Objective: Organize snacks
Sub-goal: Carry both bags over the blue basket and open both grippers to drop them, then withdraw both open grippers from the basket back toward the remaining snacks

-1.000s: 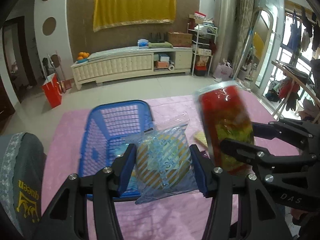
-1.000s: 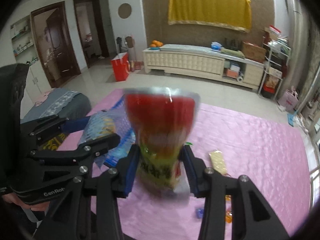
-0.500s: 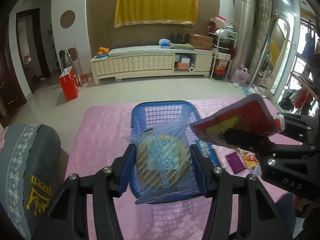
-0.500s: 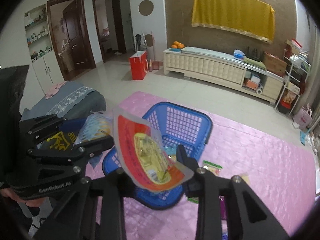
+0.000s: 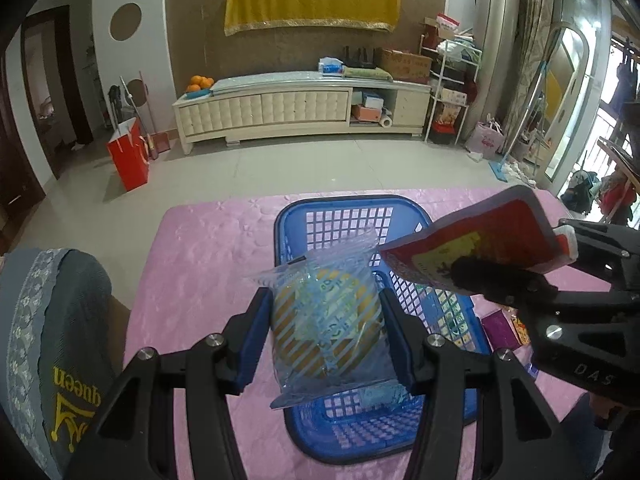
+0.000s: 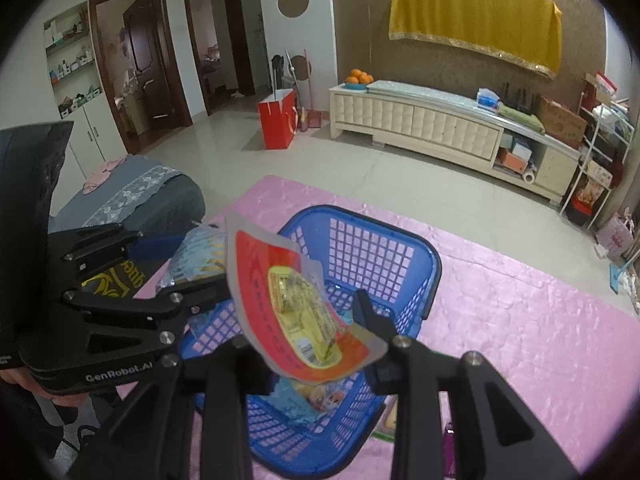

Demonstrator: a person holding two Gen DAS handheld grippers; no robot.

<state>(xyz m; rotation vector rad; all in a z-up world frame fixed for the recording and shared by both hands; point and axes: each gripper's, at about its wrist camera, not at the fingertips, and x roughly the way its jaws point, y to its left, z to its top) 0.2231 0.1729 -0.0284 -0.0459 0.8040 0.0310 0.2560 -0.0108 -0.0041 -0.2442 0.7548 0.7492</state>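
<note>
Counter cover: a pink quilted cloth [image 5: 208, 248] spreads over the counter and carries everything else.
Basket: the blue basket [image 5: 348, 208] of open plastic lattice sits in the middle of the cloth, mouth up, its long axis running away from the cameras. A few packets already lie on its floor. It looks stiff and light.
Red pouch: the red pouch [image 6: 288, 300] with a yellow label is clamped in the right gripper [image 6: 308, 340], which grasps it near its lower end. It has just been squeezed tighter, and the pouch is bent over. It hangs above the basket's near part, its long axis slanting up and to the left in the right wrist view. Judged flat, limp and glossy, so it may flop or slide; a hold across its flat faces near one end suits it.
Blue packet: the blue-striped clear packet [image 5: 324, 316] with a round yellow snack inside is held across its width by the left gripper [image 5: 324, 332], pads pressing both sides. It is above the basket's near half, long axis pointing away from the camera. The film looks crinkly and slick, and the contents may be fragile, so a light squeeze seems right.
Loose snacks: small packets [image 5: 500, 328] lie on the cloth just right of the basket.
</note>
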